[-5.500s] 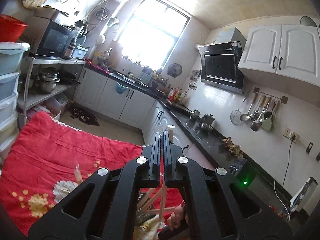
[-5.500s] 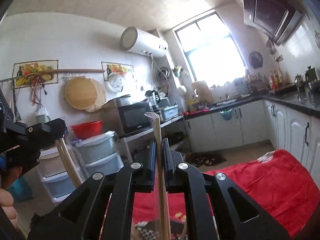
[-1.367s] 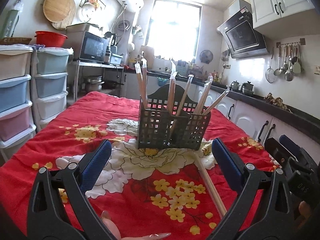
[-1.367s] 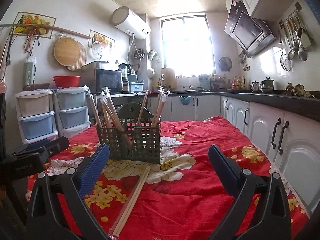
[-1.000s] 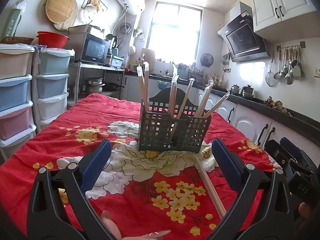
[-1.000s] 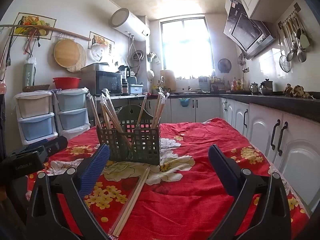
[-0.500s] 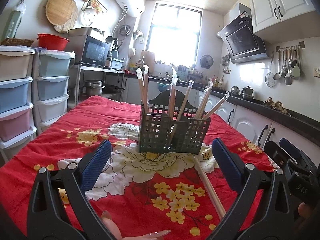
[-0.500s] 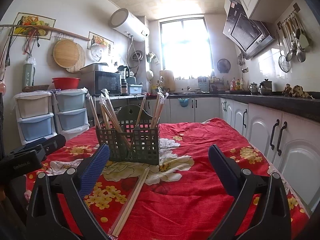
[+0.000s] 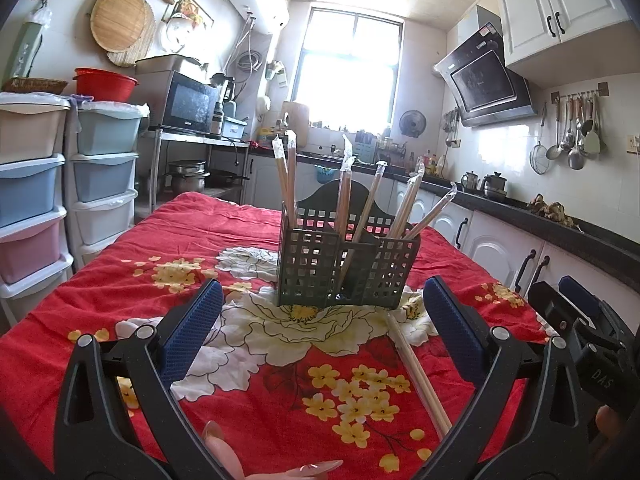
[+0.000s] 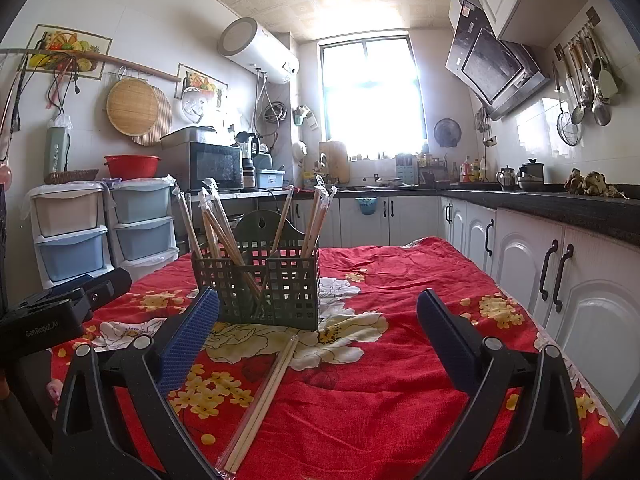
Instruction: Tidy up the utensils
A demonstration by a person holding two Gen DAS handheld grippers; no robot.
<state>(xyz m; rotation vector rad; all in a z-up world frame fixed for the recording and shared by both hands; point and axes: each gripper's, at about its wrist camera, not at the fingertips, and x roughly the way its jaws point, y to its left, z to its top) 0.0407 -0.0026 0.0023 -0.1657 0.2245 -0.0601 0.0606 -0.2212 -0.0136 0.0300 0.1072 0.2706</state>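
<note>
The right gripper (image 10: 318, 332) is held wide apart and empty above the red floral cloth (image 10: 400, 380). Wrapped chopsticks (image 10: 264, 396) are laid before the dark mesh holder (image 10: 256, 286), where more are stood.

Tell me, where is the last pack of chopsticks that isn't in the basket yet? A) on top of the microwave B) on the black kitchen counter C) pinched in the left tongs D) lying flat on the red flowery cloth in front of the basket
D: the wrapped chopsticks lie flat on the tablecloth in front of the green basket, and both the left tongs and right tongs are open and hold nothing.
</note>
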